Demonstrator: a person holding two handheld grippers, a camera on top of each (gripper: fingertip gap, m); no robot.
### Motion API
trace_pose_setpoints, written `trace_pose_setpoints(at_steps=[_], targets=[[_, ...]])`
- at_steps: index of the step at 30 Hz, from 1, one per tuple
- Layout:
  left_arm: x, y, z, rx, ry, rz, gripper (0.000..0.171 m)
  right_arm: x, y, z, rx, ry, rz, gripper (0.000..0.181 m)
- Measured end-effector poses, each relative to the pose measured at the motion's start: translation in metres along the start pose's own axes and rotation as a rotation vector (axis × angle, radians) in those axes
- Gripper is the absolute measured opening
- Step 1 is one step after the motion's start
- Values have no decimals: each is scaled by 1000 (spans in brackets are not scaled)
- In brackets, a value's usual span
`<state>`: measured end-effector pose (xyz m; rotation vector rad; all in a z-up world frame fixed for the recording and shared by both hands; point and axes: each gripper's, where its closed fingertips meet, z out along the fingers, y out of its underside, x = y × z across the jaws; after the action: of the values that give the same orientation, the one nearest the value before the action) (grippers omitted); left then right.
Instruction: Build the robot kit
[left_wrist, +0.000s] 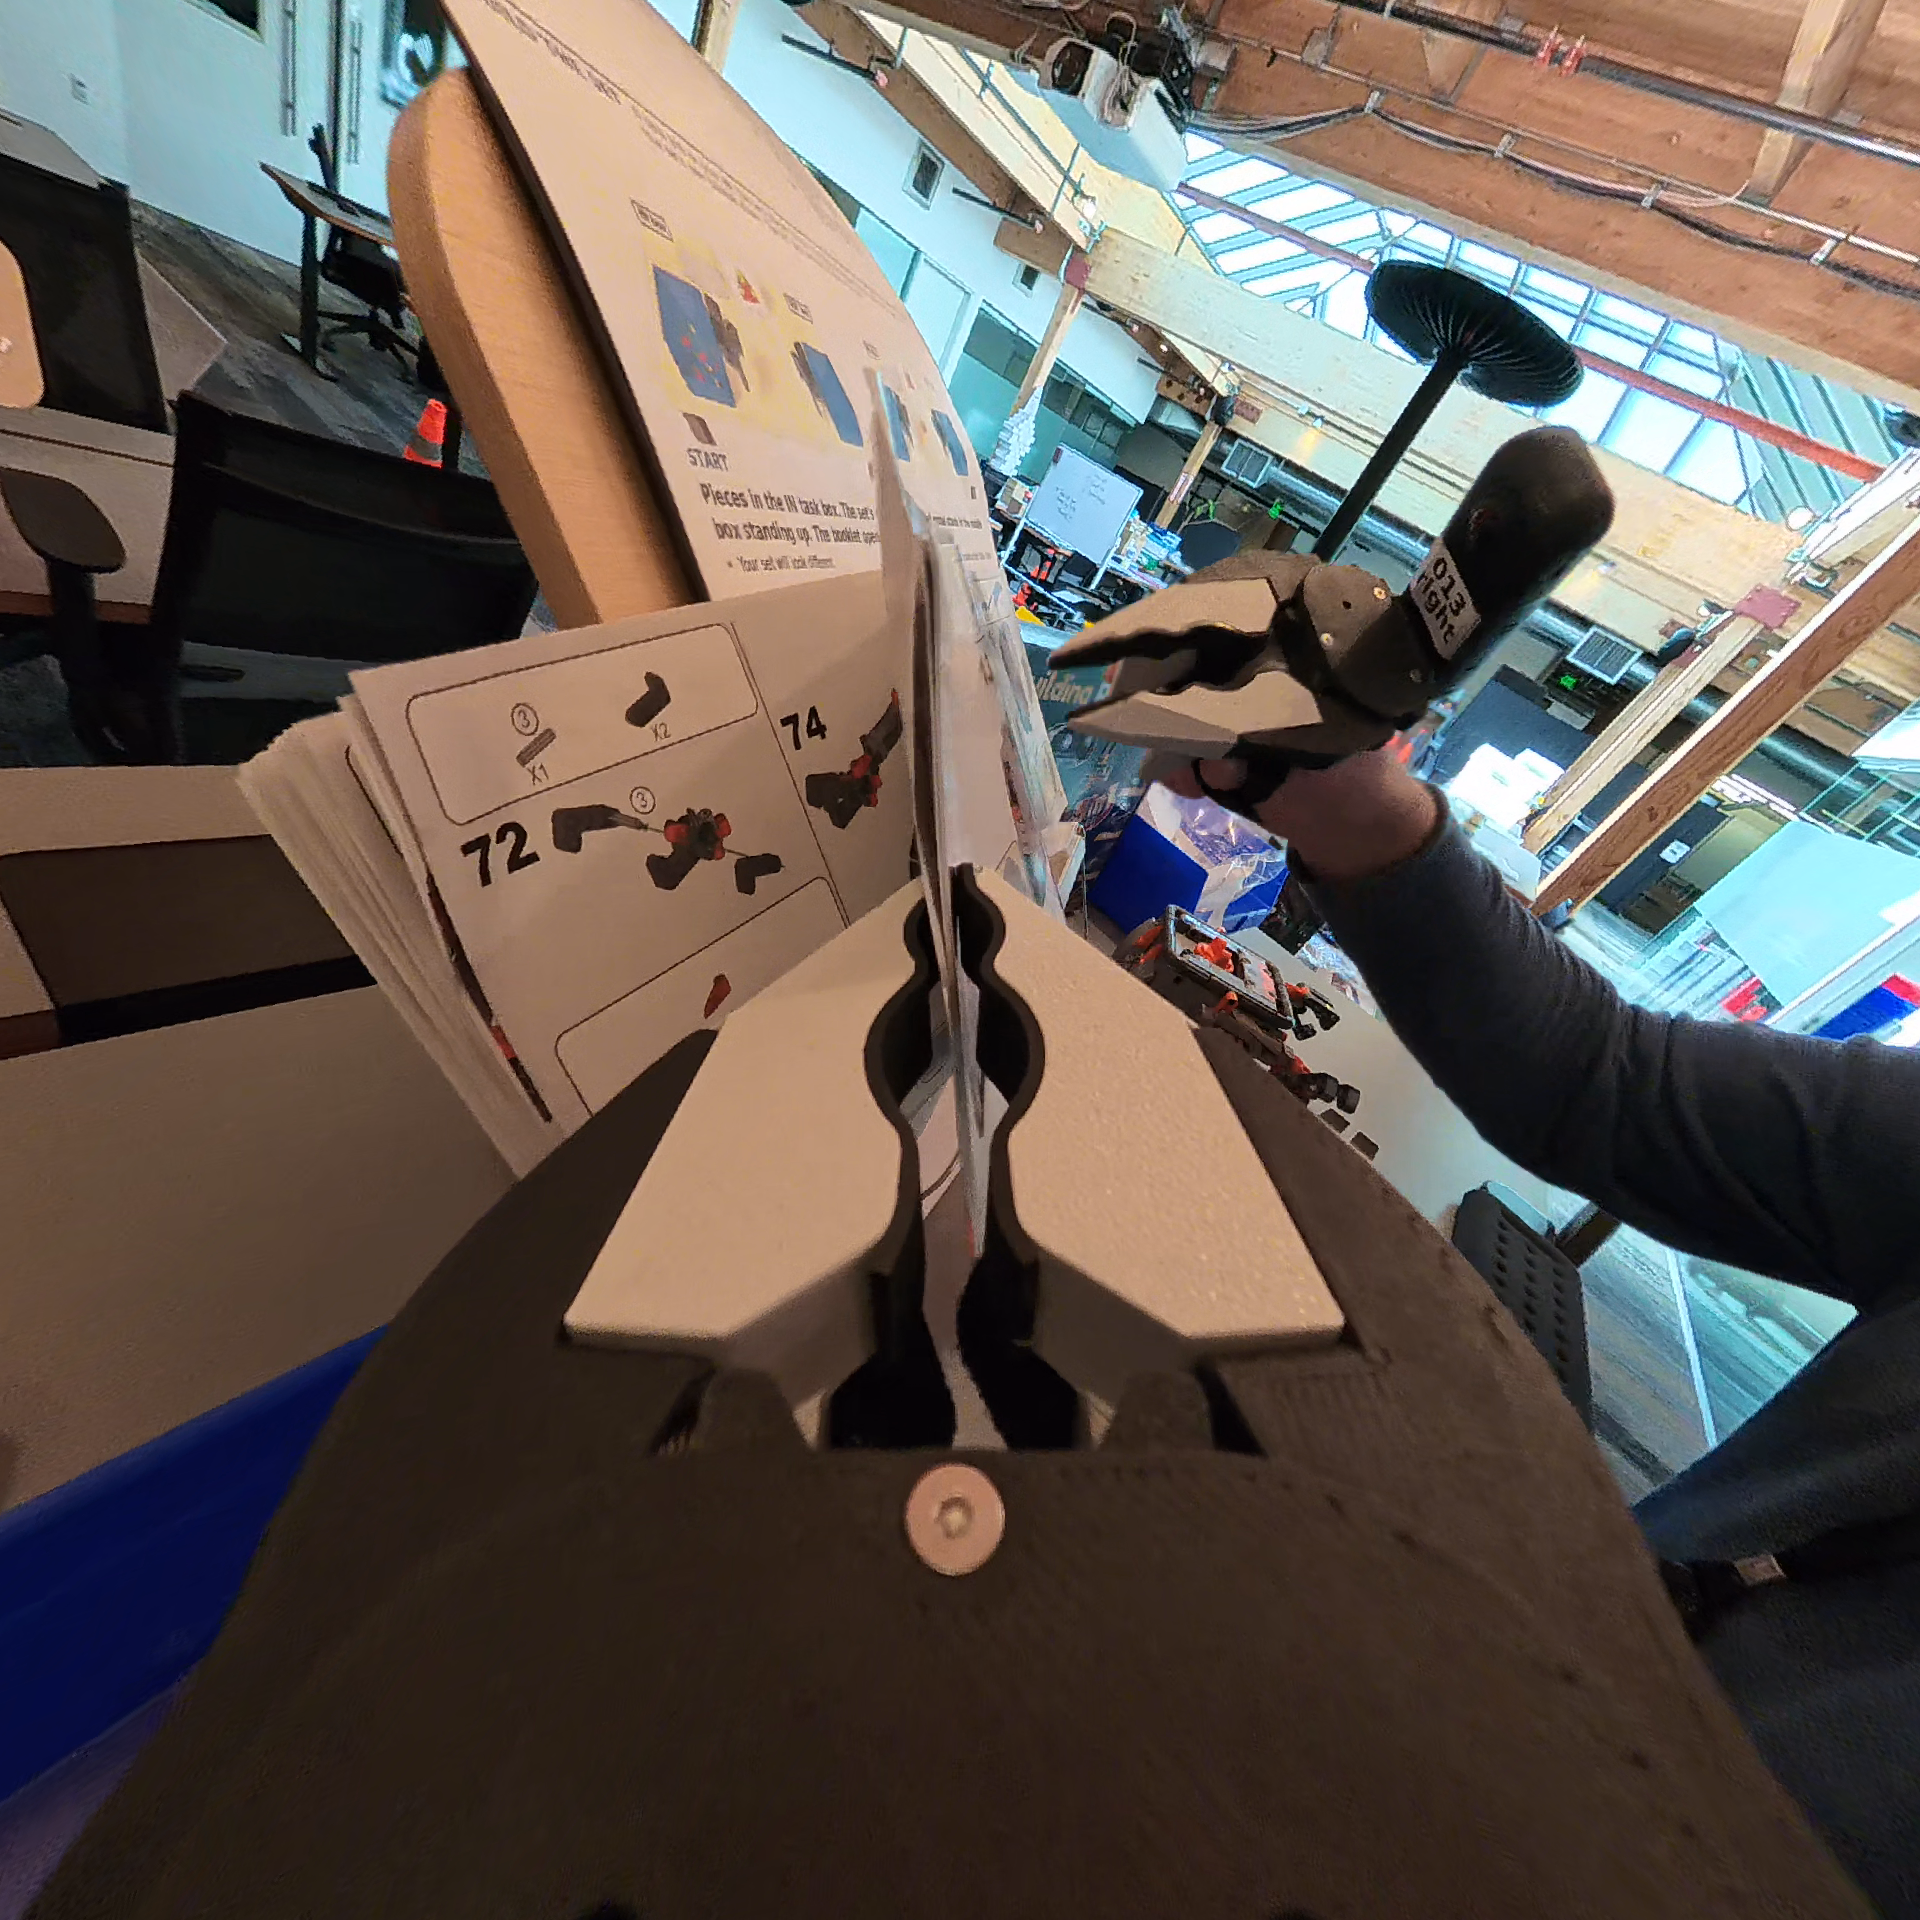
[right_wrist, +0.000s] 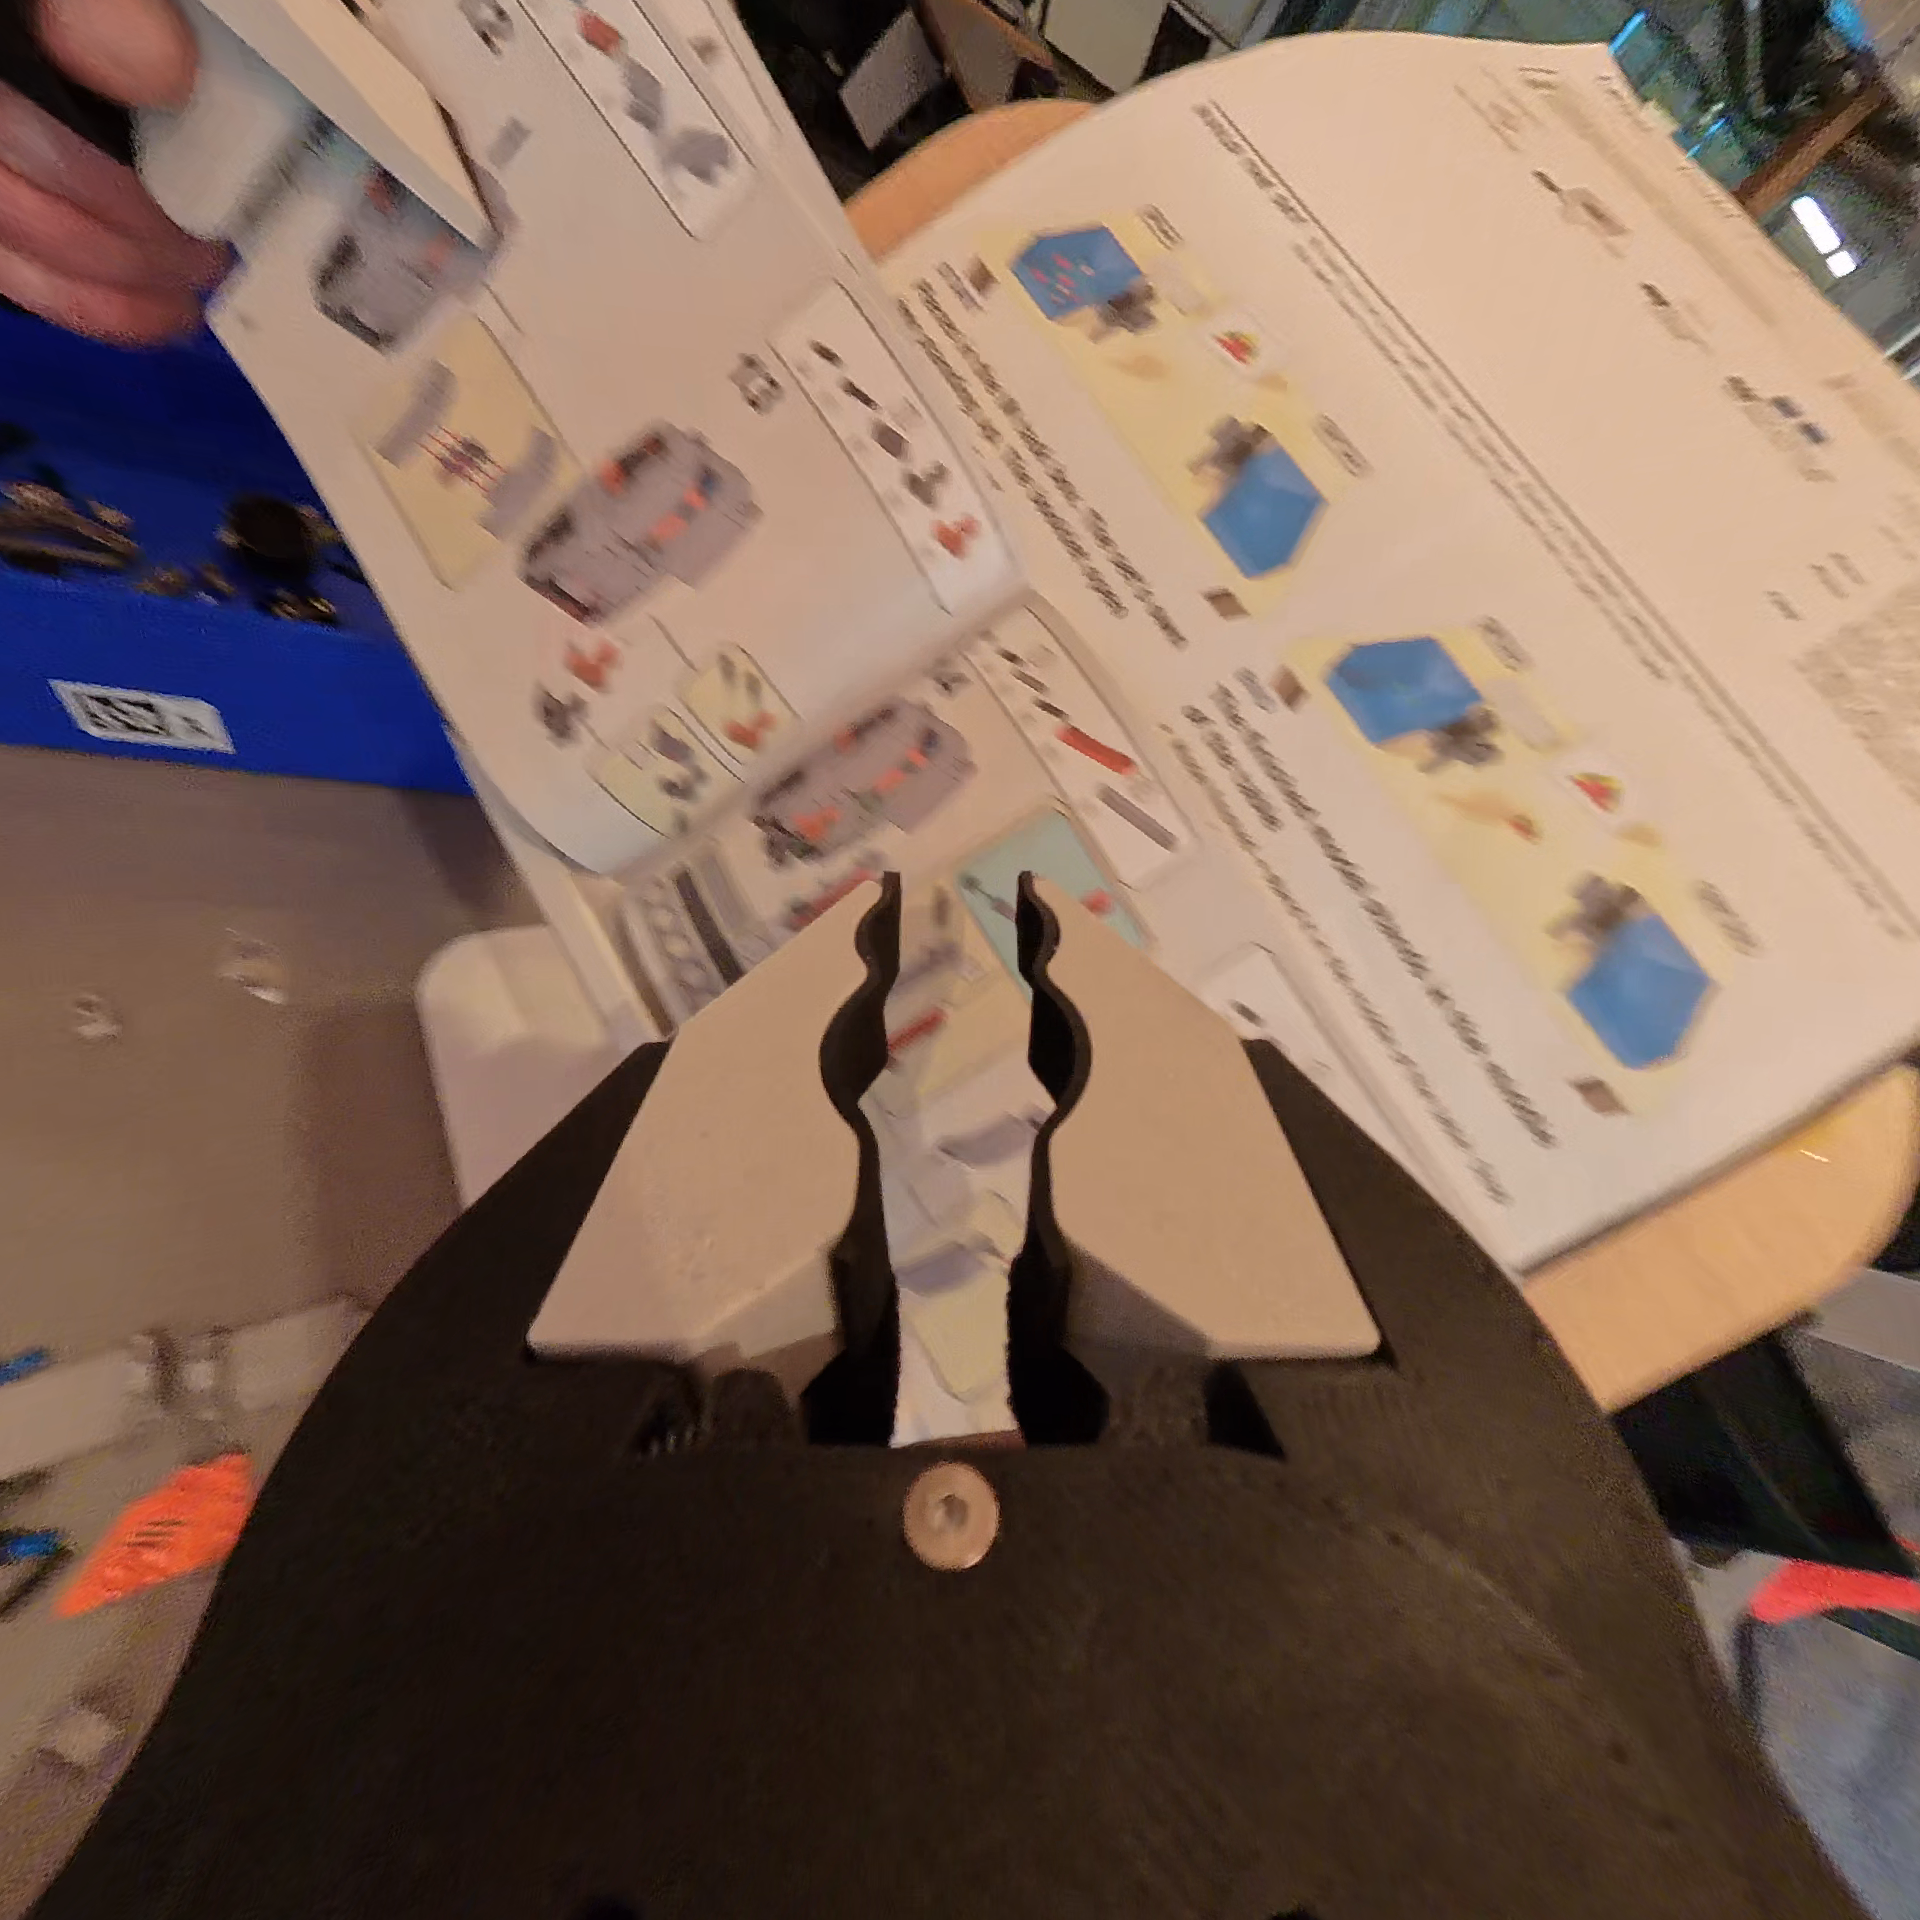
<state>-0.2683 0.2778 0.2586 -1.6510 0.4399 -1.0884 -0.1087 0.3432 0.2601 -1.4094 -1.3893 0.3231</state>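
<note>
Left hand-held gripper (left_wrist: 951, 894) clamped on a raised page of the instruction booklet (left_wrist: 623, 790), booklet standing against a printed sheet (left_wrist: 727, 343) on a wooden board (left_wrist: 488, 364), right hand-held gripper (right_wrist: 956, 883) empty with fingers apart, near the pages, blue bin (right_wrist: 208, 623) on the counter (right_wrist: 260, 935).
</note>
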Motion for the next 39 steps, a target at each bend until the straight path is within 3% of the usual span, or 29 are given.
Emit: trace_pose_setpoints(at_steps=[5,8,11,14,17,20,25,27,33,36,39], targets=[[-3,5,0,1,-3,-12,0,56,24,-15,-61,118,-155,45],[-5,7,3,-2,-10,-15,0,67,31,-14,-69,68,-190,61],[-7,7,6,-7,-23,-10,0,69,53,-8,-179,3,-211,75],[-5,9,11,-18,-22,-2,0,67,57,-8,-182,-22,-243,57],[-3,10,15,-24,-18,4,0,67,57,-8,-170,-7,-250,54],[-6,10,15,-22,-28,2,0,79,51,-12,-145,58,-254,24],[-7,11,15,-18,-33,3,0,82,48,-16,-159,121,-378,14],[-7,12,15,-18,-35,4,0,81,41,-21,-125,125,-389,1],[-5,11,19,-17,-29,5,0,64,35,-30,-83,-128,-138,0],[-3,11,21,-19,-24,8,0,72,45,-25,-120,-106,-108,26],[-2,11,22,-20,-22,7,0,78,49,-21,-117,-81,-71,26]])
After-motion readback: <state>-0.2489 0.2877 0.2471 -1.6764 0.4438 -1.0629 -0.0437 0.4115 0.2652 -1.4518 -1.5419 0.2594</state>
